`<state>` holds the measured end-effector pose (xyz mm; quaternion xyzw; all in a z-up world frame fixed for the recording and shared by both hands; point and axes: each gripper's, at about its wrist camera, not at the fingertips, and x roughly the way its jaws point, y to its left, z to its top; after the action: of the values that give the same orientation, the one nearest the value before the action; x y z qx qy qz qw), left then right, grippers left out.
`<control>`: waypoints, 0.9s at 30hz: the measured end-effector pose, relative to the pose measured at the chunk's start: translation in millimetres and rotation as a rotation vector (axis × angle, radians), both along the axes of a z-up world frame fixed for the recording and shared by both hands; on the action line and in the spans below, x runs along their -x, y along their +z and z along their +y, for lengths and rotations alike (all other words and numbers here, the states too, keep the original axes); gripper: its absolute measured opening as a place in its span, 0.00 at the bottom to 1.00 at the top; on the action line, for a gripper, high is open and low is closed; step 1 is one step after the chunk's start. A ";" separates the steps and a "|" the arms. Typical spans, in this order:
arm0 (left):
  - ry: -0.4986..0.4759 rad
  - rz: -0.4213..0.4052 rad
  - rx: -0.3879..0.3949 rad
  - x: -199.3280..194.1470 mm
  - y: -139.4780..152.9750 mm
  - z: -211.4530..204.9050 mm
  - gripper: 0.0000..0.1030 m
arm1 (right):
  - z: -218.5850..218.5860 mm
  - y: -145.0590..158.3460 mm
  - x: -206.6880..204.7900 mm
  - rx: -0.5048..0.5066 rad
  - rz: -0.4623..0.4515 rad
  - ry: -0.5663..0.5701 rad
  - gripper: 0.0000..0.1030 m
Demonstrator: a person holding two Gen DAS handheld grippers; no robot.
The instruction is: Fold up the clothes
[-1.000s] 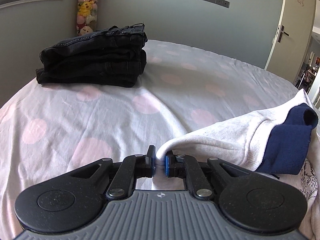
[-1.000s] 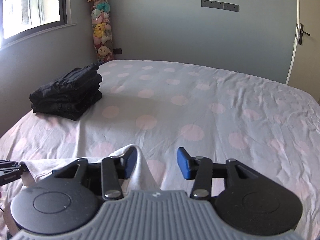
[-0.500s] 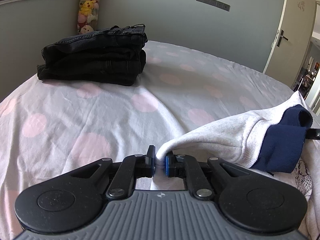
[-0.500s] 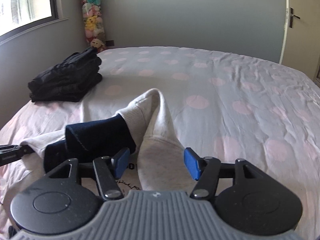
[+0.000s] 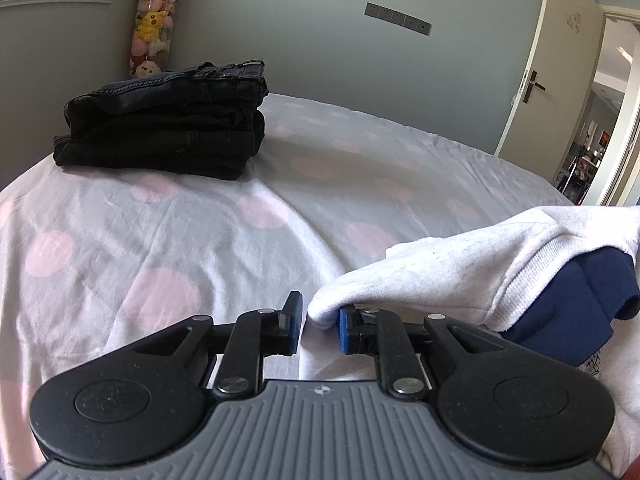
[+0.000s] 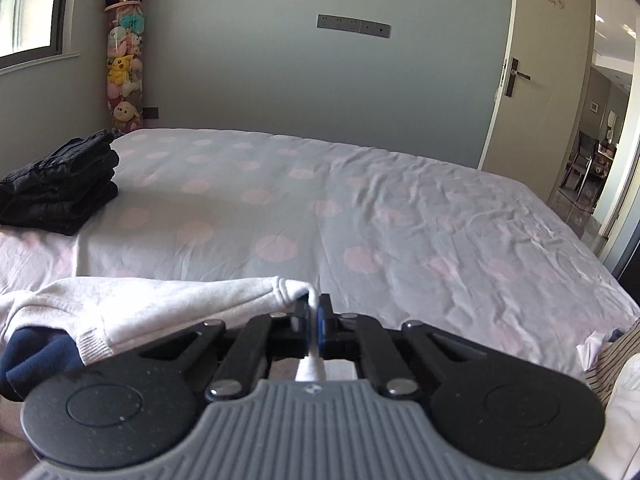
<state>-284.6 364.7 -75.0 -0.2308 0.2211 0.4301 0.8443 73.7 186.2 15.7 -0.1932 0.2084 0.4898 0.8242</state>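
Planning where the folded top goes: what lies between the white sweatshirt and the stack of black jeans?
Only bare polka-dot bedsheet separates the white sweatshirt from the black jeans, in both wrist views.

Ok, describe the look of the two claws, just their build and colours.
Both match. The left claw and the right claw each have blue pads on black linked fingers with silver rivets, two round black discs and a ribbed grey body bearing a small round mark. No cables, hands or sleeves show.

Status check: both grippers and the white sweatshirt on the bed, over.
Left gripper opening, sweatshirt edge between its fingers. Right gripper shut on sweatshirt. Bed ahead; folded jeans far left.
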 end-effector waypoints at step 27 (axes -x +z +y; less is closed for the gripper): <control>0.116 -0.184 -0.724 12.5 395.1 -209.2 0.09 | -220.4 291.7 22.5 -0.647 -0.271 0.076 0.03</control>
<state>-297.1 155.5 320.1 0.0326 -0.0354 0.5051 0.8617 51.1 -34.2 307.4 0.0071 -0.0761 0.5307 0.8441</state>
